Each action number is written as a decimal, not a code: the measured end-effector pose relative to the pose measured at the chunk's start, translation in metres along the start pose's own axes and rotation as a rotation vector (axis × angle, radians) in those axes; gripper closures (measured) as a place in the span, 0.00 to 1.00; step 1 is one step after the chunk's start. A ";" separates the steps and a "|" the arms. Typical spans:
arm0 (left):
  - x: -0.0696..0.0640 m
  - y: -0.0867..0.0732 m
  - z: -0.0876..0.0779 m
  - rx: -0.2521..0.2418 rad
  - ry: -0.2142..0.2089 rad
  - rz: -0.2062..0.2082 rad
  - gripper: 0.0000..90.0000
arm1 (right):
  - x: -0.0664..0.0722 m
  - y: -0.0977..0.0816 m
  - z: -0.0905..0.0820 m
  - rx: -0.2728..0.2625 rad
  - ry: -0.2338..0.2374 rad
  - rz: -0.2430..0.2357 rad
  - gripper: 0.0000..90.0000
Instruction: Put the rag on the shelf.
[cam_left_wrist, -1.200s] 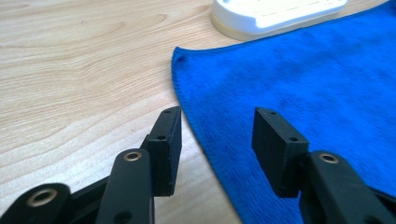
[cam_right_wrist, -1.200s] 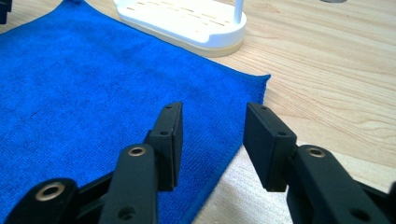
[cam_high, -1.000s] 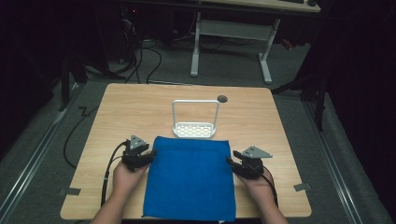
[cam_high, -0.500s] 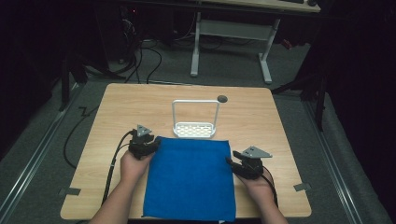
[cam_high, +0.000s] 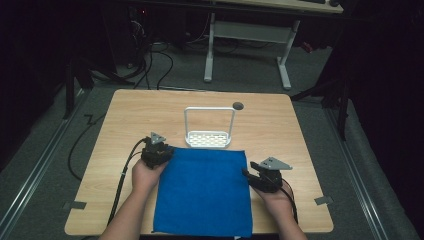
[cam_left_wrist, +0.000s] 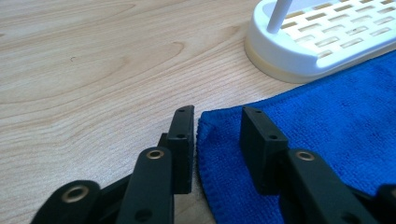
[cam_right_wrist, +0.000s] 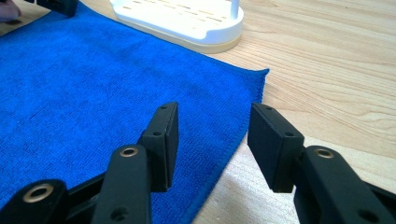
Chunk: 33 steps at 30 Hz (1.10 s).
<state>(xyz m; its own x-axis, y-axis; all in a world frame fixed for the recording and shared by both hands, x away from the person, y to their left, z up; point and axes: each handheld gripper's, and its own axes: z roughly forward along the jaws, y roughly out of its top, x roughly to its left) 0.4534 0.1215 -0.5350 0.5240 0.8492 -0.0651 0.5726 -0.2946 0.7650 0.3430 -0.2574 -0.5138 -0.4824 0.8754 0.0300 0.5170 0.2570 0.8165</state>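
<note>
With the blue microfibre cloth (cam_high: 204, 192) spread flat at 6 o'clock of the white rack (cam_high: 208, 139), its far corner is straddled by the released left gripper (cam_left_wrist: 217, 133) and its right edge by the released right gripper (cam_right_wrist: 212, 135), so a pinch appears due next.

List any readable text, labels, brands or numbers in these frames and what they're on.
None readable.
Blue cloth: plain, no tag or print in view.
White rack: slotted base, no marking.
Left gripper and right gripper: black jaws with screw holes, no lettering.
Wooden table: bare grain, two grey tape pieces at its near corners, unmarked.
</note>
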 end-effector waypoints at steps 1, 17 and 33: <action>0.000 0.000 0.000 0.000 0.000 0.000 0.77 | 0.000 0.000 0.000 0.000 0.000 0.000 0.60; -0.001 0.000 0.000 0.003 -0.016 0.023 0.94 | -0.002 0.001 0.013 0.031 -0.046 0.012 0.52; 0.000 -0.001 -0.001 0.004 -0.024 0.003 0.95 | -0.012 0.022 0.041 0.084 -0.065 0.013 0.53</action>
<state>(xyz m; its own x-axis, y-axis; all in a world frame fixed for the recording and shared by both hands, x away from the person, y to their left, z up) 0.4527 0.1223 -0.5350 0.5404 0.8378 -0.0783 0.5738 -0.2988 0.7625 0.3888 -0.2454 -0.5194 -0.4297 0.9030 0.0005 0.5820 0.2765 0.7647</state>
